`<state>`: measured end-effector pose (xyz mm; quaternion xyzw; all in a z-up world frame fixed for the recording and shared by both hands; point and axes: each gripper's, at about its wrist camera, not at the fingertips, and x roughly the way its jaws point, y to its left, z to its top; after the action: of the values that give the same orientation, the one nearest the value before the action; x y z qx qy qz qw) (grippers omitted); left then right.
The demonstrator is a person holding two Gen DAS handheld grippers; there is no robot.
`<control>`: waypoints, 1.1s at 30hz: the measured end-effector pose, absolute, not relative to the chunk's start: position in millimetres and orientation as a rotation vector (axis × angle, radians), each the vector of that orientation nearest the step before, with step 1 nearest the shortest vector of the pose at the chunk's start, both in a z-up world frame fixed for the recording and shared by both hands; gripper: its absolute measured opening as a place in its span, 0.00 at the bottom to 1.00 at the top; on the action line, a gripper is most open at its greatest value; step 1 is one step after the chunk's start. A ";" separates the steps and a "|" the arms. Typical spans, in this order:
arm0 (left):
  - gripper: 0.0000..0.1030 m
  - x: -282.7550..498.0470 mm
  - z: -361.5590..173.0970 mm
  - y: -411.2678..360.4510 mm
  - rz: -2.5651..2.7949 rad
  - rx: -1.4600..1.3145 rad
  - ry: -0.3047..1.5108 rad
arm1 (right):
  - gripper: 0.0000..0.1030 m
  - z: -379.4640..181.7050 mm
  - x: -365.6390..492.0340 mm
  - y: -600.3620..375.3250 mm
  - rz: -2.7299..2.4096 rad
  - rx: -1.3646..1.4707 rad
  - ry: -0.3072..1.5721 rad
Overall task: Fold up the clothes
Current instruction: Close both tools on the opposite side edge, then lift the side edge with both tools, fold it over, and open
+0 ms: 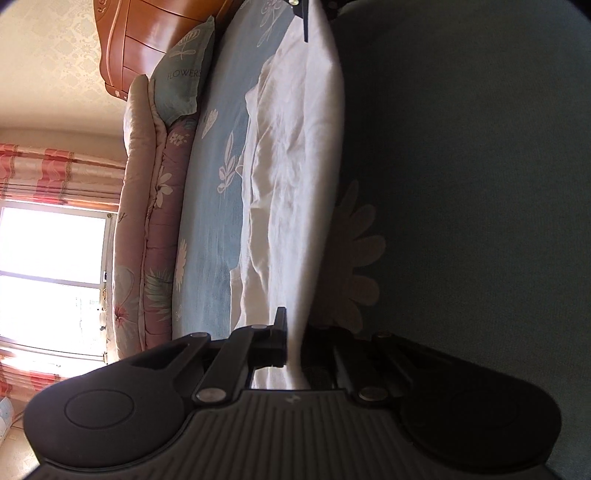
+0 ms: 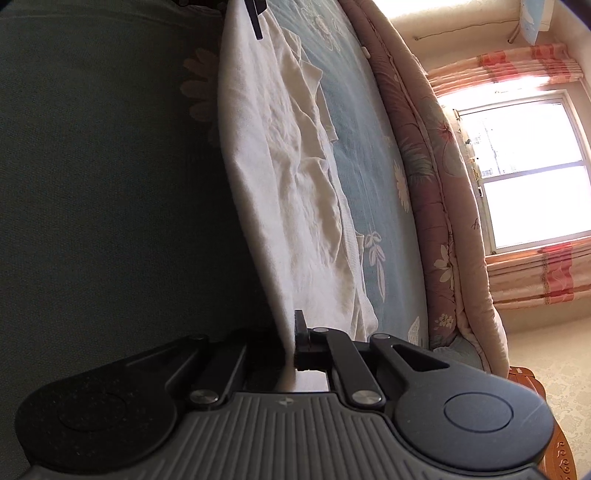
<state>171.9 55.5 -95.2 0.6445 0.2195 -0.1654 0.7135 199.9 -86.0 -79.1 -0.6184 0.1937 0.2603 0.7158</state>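
A white garment [image 1: 291, 147] lies wrinkled on the blue flowered bed sheet [image 1: 214, 221], with one edge lifted and pulled taut. My left gripper [image 1: 291, 332] is shut on one end of that edge. The right gripper [image 1: 301, 18] pinches the other end at the far top of the left wrist view. In the right wrist view the same white garment [image 2: 280, 166] runs from my right gripper [image 2: 291, 332], shut on the cloth, up to the left gripper [image 2: 256, 18]. The raised fold casts a dark shadow on the sheet [image 2: 92, 166] beside it.
A folded pink flowered quilt [image 1: 147, 221] lines the far side of the bed, also visible as the quilt [image 2: 424, 166]. A pillow [image 1: 184, 74] leans by the wooden headboard [image 1: 147, 37]. A bright window [image 2: 524, 166] with pink curtains [image 2: 535, 277] stands beyond.
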 end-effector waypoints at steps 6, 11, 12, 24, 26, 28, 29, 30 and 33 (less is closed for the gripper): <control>0.01 117.2 -85.9 48.8 -0.399 1.452 0.496 | 0.07 -62.5 154.7 -95.9 0.625 -1.356 0.464; 0.01 70.5 -84.5 43.7 -0.425 1.472 0.493 | 0.07 -59.9 116.0 -100.5 0.652 -1.349 0.495; 0.01 62.8 -85.8 43.1 -0.430 1.473 0.496 | 0.07 -59.8 108.5 -101.1 0.657 -1.346 0.502; 0.11 10.4 -83.9 47.7 -0.543 1.299 0.625 | 0.15 -77.7 63.1 -116.0 0.733 -1.293 0.673; 0.11 6.0 -69.1 55.6 -0.572 1.225 0.657 | 0.15 -67.1 61.5 -127.1 0.740 -1.245 0.695; 0.11 7.5 -49.8 66.4 -0.558 1.128 0.680 | 0.15 -51.7 66.4 -137.0 0.754 -1.179 0.714; 0.11 13.7 -39.6 72.3 -0.537 1.076 0.681 | 0.15 -42.9 73.3 -141.0 0.762 -1.146 0.717; 0.11 21.3 -29.6 78.5 -0.513 1.022 0.679 | 0.15 -34.1 80.3 -145.0 0.769 -1.113 0.720; 0.11 48.4 -6.3 94.2 -0.445 0.854 0.681 | 0.16 -16.6 92.0 -153.9 0.760 -0.983 0.720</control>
<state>48.4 94.2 -6.3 0.4029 0.3212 -0.2099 0.8309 92.0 -153.9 -16.6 -0.4504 0.3297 0.3480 0.7532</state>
